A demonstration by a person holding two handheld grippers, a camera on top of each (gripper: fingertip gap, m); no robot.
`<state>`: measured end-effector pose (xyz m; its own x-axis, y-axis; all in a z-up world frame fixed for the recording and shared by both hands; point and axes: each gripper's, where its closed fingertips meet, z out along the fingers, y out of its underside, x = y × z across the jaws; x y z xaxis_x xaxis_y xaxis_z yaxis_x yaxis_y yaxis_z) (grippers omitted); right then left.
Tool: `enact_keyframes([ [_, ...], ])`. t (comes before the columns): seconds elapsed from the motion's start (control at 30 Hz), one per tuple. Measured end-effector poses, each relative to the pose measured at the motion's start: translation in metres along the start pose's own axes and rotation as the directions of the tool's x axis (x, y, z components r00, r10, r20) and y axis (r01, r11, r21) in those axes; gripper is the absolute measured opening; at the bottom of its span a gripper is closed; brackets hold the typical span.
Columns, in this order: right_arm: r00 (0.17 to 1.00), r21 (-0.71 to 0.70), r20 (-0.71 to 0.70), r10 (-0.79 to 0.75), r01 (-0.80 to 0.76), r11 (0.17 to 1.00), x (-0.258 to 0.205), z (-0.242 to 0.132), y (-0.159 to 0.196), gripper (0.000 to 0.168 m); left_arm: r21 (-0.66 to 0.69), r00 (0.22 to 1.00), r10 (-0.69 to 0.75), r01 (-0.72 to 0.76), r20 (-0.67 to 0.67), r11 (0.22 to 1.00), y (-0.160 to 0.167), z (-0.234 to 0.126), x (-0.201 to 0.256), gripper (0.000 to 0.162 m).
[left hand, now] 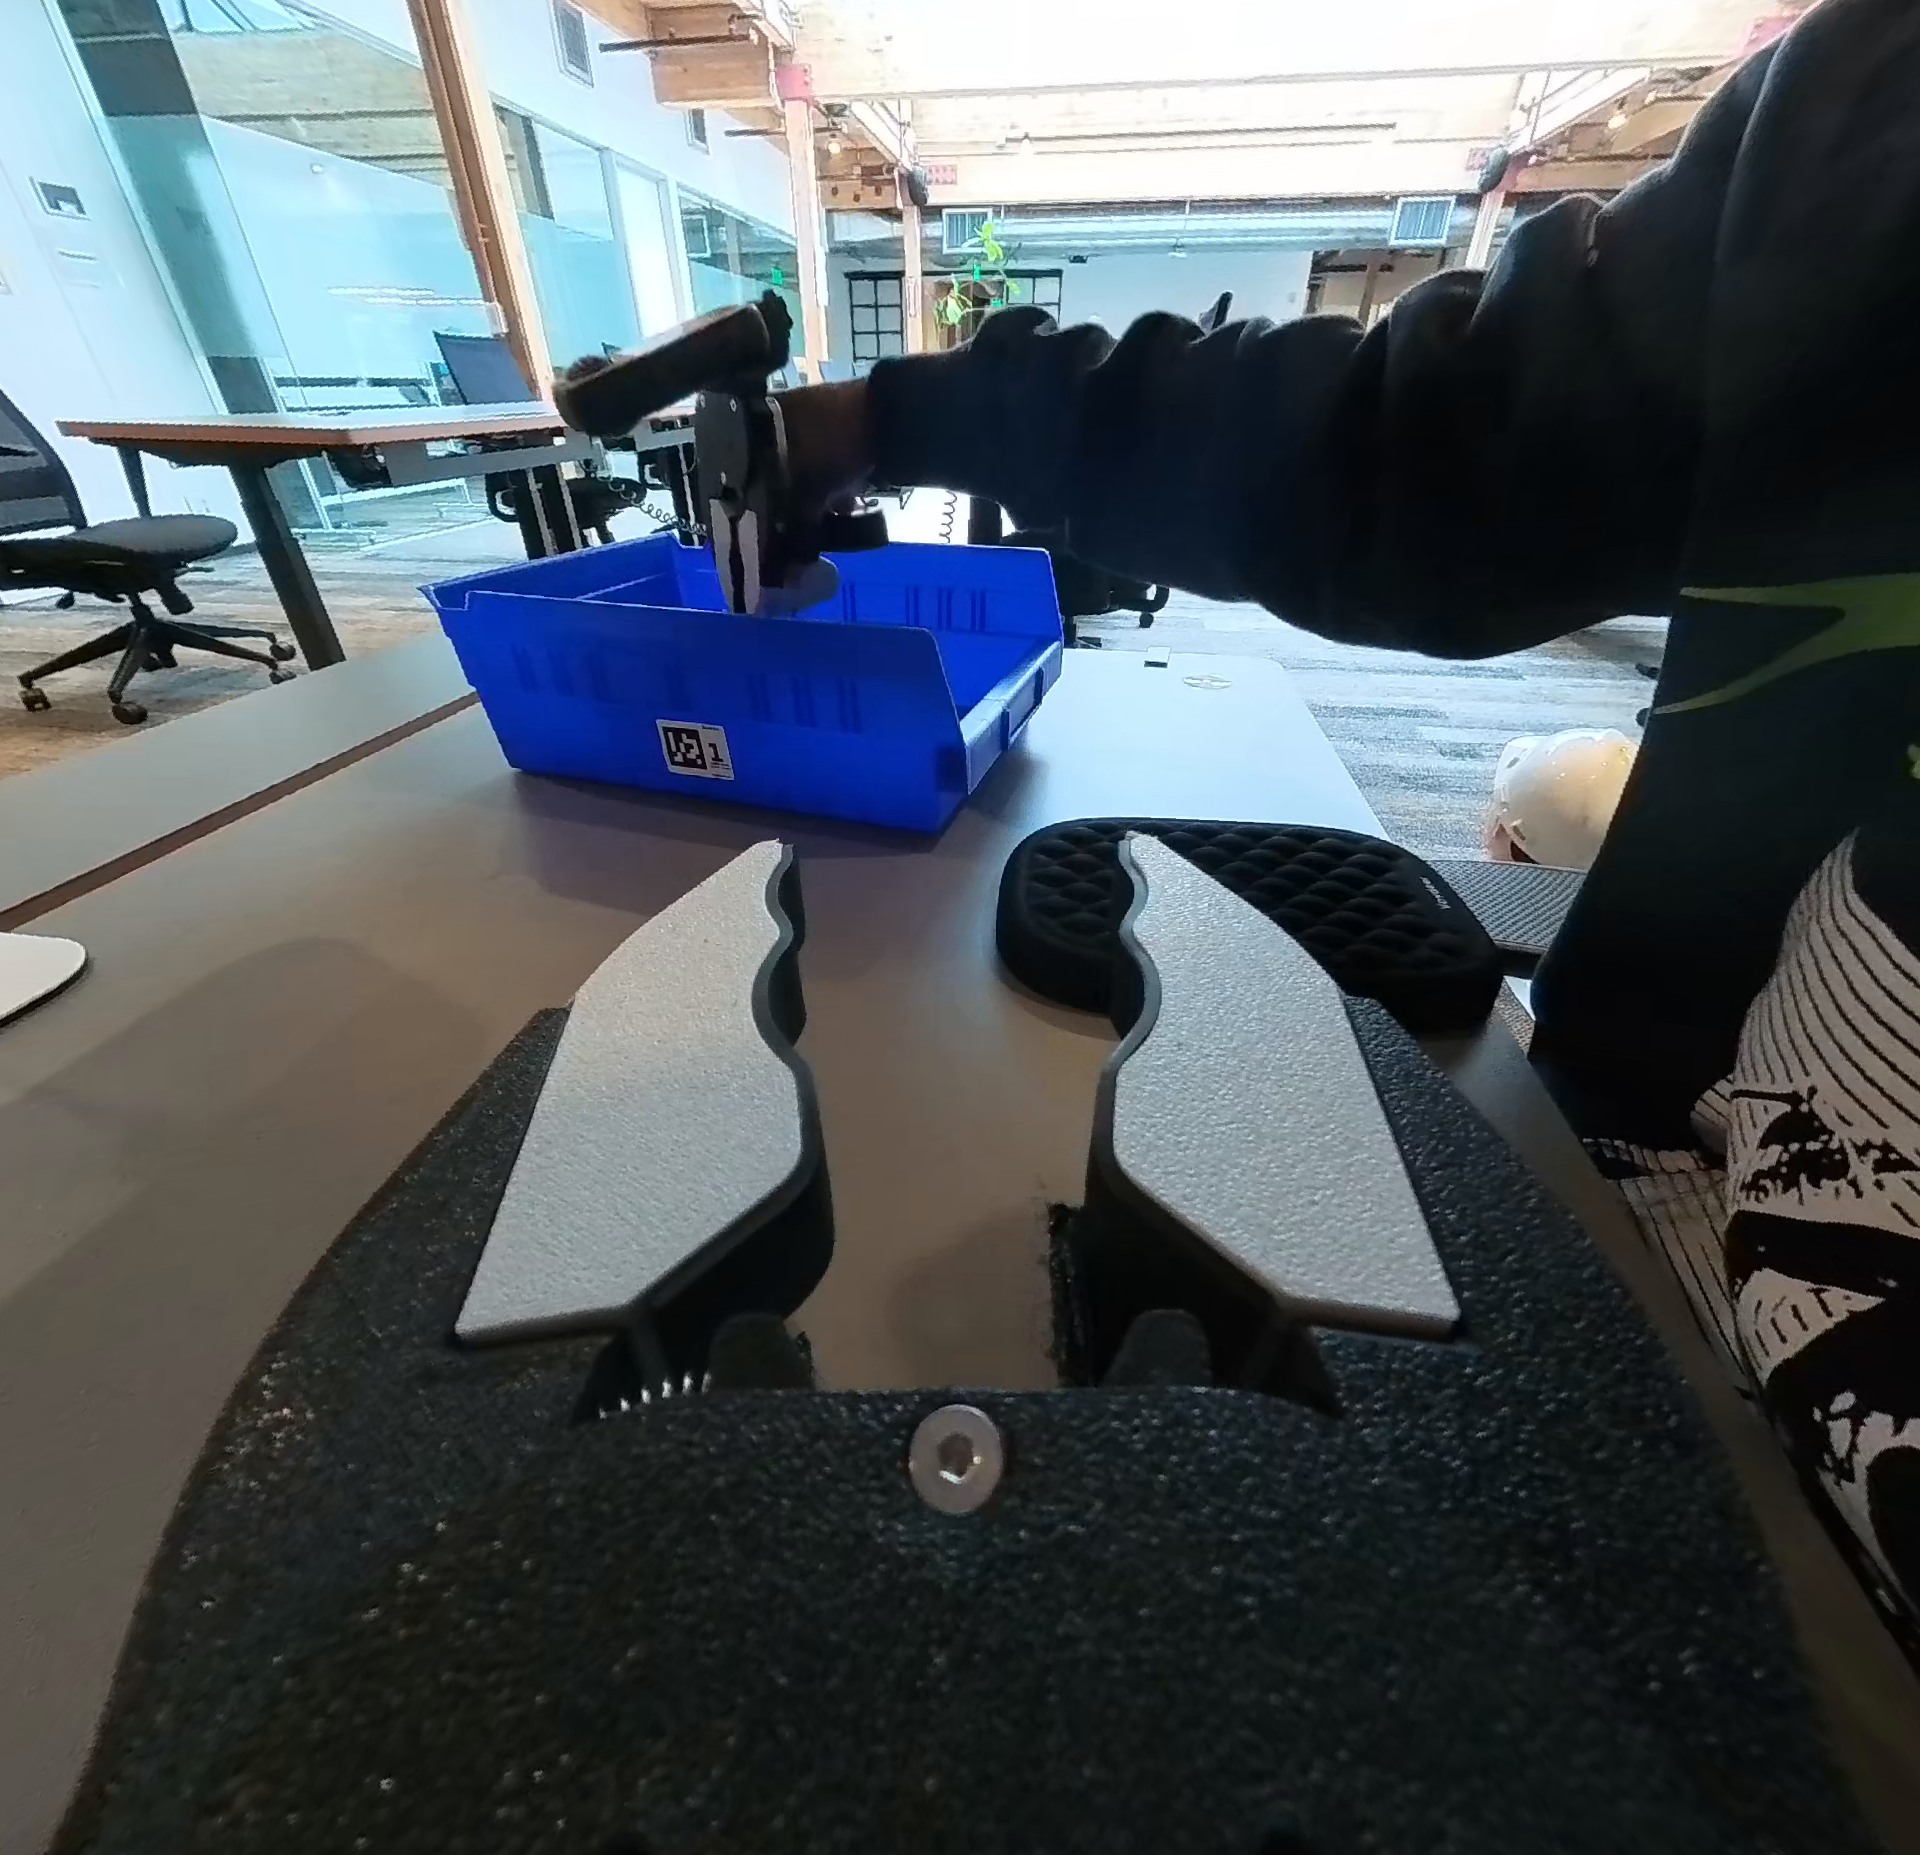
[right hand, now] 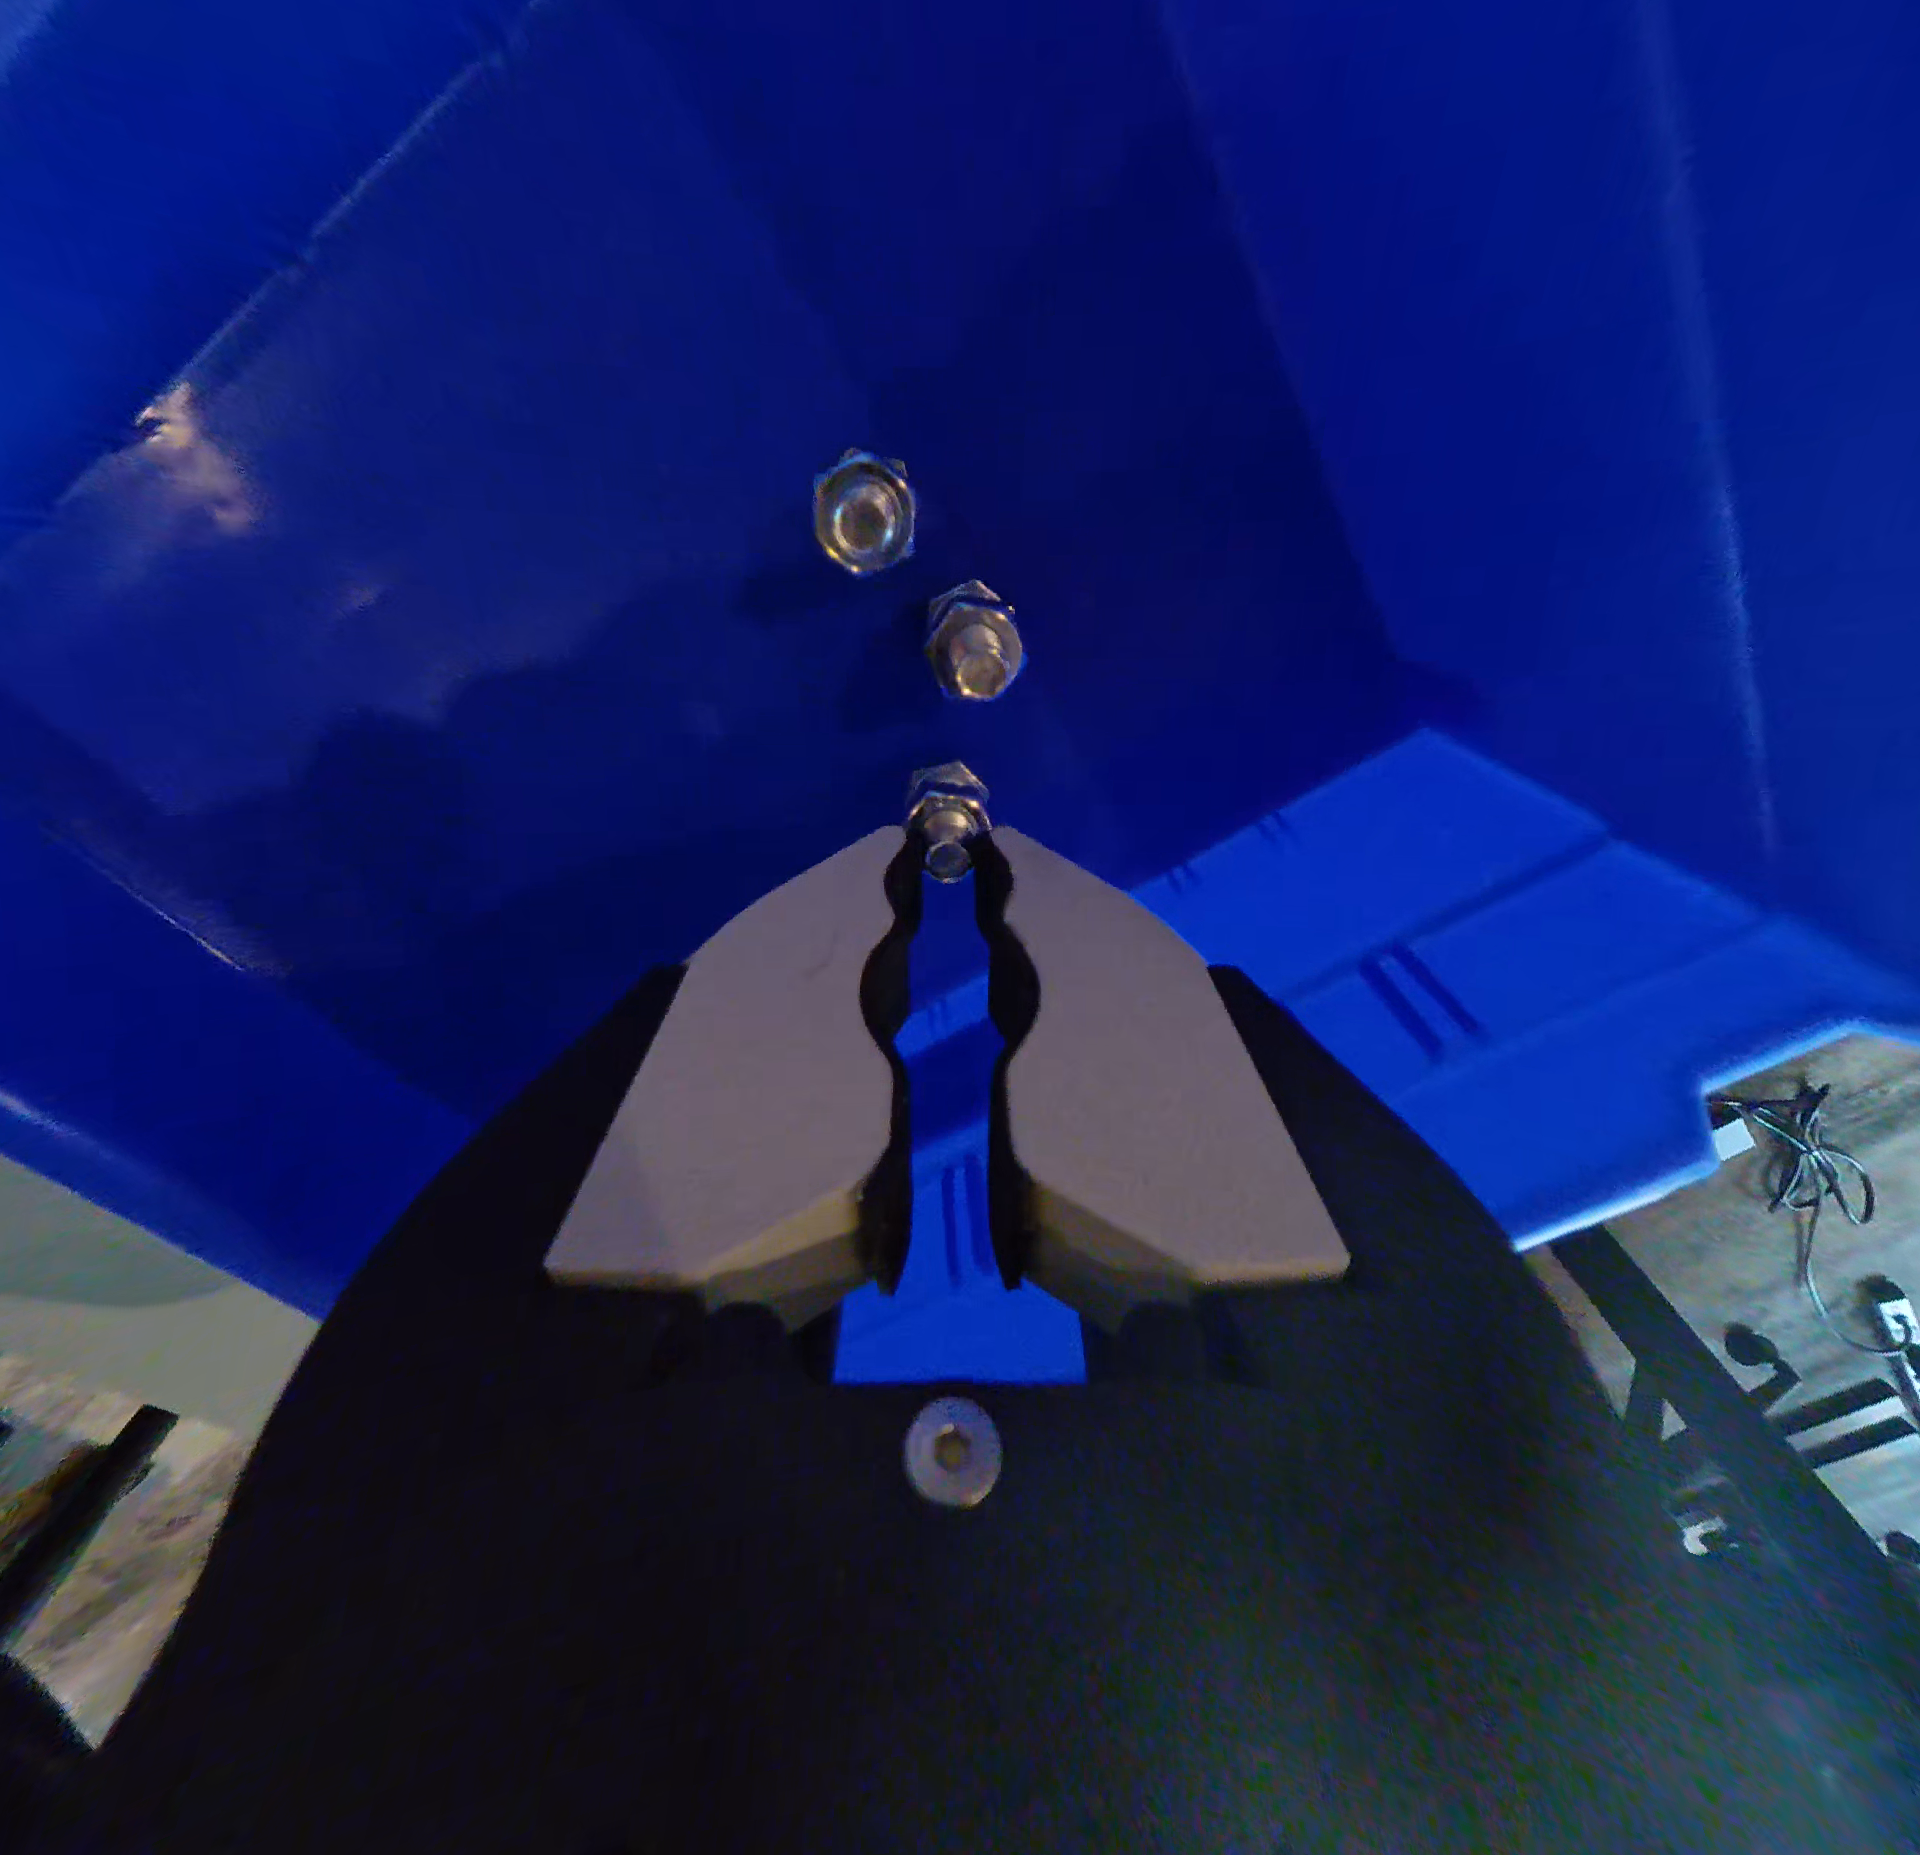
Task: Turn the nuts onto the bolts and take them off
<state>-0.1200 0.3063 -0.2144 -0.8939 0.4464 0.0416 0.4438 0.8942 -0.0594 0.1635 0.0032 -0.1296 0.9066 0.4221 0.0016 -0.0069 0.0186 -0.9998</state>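
At the far left edge of the left wrist view a pale flat plate [left hand: 31,974] lies on your grey table [left hand: 312,922]; above it, in the upper left, an office chair [left hand: 125,558] stands on the floor beside a wooden desk [left hand: 312,434]; at centre-bottom your left gripper [left hand: 961,855] hovers over bare table with its jaws spread wide and nothing between them; above it, in the middle of the frame, sits the blue bin [left hand: 748,725] with a small square tag [left hand: 694,749] on its near wall; your right gripper [left hand: 740,600] dips down into the bin from above; to the right of the left gripper's tips a black quilted pad [left hand: 1299,901] lies on the table; your dark sleeve [left hand: 1351,475] fills the upper right.

In the right wrist view three bolts stand in a row on the bin floor [right hand: 520,558], each with a nut on it: the farthest bolt [right hand: 864,510] upper centre, the middle bolt [right hand: 975,644] just right and below it, the nearest bolt [right hand: 943,818] lower again; your right gripper [right hand: 945,855] has its jaws drawn narrow, tips on either side of that nearest bolt's end; whether they actually clamp it you cannot tell.
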Motion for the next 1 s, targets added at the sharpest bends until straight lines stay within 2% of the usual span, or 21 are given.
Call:
enact_keyframes([
  [0.2,1.000,0.016,0.004,0.005,-0.005,1.000,-0.001,-0.001,-0.001,0.009,-0.006,1.000,0.004,-0.004,-0.002,1.000,0.001,0.001,0.000,0.057],
  [0.4,1.000,0.029,-0.025,0.009,-0.008,1.000,0.001,-0.010,-0.002,0.017,-0.009,1.000,0.008,-0.008,-0.003,1.000,0.001,0.001,0.001,0.057],
  [0.47,0.999,0.070,-0.043,0.013,-0.010,0.997,-0.001,-0.020,-0.006,0.018,-0.008,1.000,0.009,-0.009,-0.002,1.000,0.001,0.001,0.001,0.057],
  [0.6,0.999,0.247,-0.027,0.027,-0.020,0.969,-0.011,-0.044,-0.024,0.017,-0.009,1.000,0.010,-0.010,-0.003,1.000,0.001,0.001,0.001,0.057],
  [0.73,1.000,0.273,-0.027,0.011,-0.004,0.962,-0.019,-0.057,-0.025,0.022,-0.011,1.000,0.020,-0.020,-0.004,1.000,0.001,0.001,0.002,0.057],
  [0.83,1.000,0.438,0.007,0.018,-0.020,0.899,-0.036,-0.081,-0.045,0.022,-0.004,1.000,0.021,-0.021,0.002,1.000,-0.001,0.000,0.002,0.058],
  [0.93,0.999,0.668,0.043,0.012,-0.037,0.743,-0.062,-0.121,-0.071,0.024,0.008,0.999,0.025,-0.026,0.020,1.000,-0.005,-0.001,-0.001,0.061],
  [1.0,0.999,0.777,0.041,0.016,-0.042,0.628,-0.079,-0.145,-0.082,0.033,0.016,0.999,0.029,-0.030,0.041,0.999,-0.010,-0.003,-0.003,0.065],
])
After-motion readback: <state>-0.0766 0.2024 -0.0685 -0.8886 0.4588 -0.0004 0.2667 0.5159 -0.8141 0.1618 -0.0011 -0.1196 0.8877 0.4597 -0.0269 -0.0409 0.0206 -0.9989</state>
